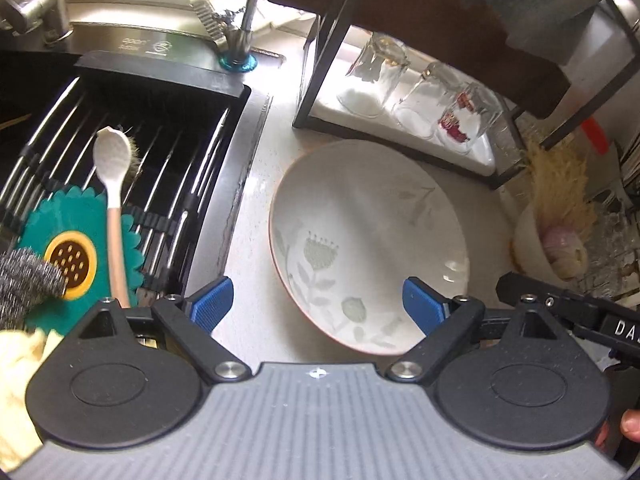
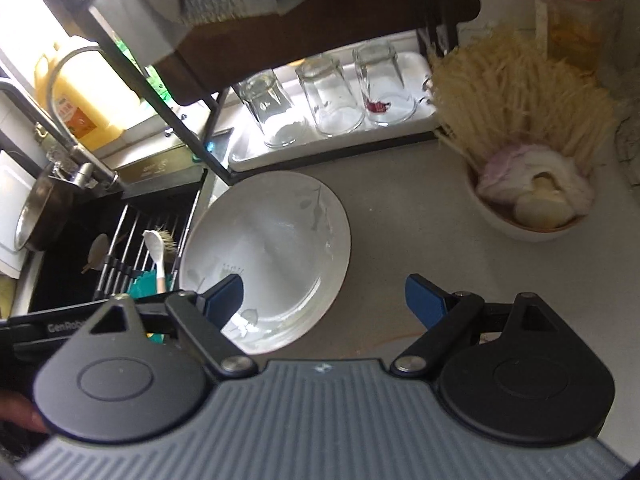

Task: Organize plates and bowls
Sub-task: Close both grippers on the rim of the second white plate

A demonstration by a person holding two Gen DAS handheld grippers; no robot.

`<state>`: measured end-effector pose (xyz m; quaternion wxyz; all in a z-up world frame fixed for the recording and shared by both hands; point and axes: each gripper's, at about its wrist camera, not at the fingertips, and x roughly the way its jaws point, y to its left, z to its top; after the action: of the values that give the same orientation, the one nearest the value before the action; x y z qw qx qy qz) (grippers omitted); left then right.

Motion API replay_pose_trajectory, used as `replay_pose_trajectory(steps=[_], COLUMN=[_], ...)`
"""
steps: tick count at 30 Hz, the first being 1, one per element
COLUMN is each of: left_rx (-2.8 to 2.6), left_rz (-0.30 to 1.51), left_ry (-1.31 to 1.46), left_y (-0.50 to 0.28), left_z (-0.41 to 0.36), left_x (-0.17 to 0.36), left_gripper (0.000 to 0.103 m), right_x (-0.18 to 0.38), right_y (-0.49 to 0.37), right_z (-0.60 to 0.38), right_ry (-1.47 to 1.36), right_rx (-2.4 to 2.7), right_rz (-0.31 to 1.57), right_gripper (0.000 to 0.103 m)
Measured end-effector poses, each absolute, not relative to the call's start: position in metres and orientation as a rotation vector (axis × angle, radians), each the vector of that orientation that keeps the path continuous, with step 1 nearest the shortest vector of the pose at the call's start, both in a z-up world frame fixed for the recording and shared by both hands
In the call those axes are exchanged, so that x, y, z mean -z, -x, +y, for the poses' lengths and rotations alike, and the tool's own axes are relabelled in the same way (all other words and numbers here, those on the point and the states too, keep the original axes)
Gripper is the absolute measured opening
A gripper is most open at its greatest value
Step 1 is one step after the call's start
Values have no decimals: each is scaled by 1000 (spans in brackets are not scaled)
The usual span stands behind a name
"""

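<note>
A white plate [image 1: 368, 216] with a grey-green flower pattern and a reddish rim lies flat on the pale counter, just right of the sink. My left gripper [image 1: 318, 302] hovers over its near edge, jaws wide open; the left blue pad [image 1: 212, 300] is off the plate and the right one [image 1: 424, 304] is over it. In the right wrist view the same plate [image 2: 272, 248] lies left of centre. My right gripper [image 2: 326, 296] is open above its right rim, the left pad [image 2: 226, 294] over the plate and the right pad [image 2: 424, 298] over bare counter. Neither gripper holds anything.
A black sink rack [image 1: 168, 152] on the left carries a white spoon [image 1: 112, 168], a teal flower mat [image 1: 76, 248] and steel wool [image 1: 24, 280]. Behind the plate, upturned glasses [image 2: 328, 92] stand on a white tray under a black-framed shelf [image 1: 316, 64]. A small bowl [image 2: 532, 216] with onion and straw bristles sits to the right.
</note>
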<state>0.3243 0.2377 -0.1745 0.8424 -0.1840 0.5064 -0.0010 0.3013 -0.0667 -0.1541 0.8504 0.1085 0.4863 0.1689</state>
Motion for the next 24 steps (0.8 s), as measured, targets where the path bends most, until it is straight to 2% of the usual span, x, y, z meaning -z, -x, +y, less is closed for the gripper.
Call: replay_pose_trajectory(steps=[2, 6, 8, 12, 15, 18, 24], left_rx=[16, 81, 91, 126, 112, 125, 153], left_rz=[1066, 1042, 1033, 1028, 1014, 1009, 1015], left_ry=[354, 360, 329, 363, 346, 371, 375], left_y=[-331, -342, -346, -356, -363, -371, -383], left_z=[243, 254, 252, 254, 254, 259, 265], left_x=[180, 187, 191, 201, 204, 208, 215], left_gripper=[93, 91, 86, 82, 74, 65, 41], right_x=[161, 170, 175, 182, 185, 186, 192], right_y=[-307, -315, -320, -326, -332, -336, -342], right_z=[-63, -55, -52, -48, -44, -40, -35], right_ry=[-235, -225, -217, -210, -204, -196, -203], right_rx=[-351, -343, -340, -312, -285, -268, -251], right_rz=[1040, 1045, 1055, 1034, 1024, 1020, 1035], right_gripper=[77, 75, 68, 68, 67, 60, 44])
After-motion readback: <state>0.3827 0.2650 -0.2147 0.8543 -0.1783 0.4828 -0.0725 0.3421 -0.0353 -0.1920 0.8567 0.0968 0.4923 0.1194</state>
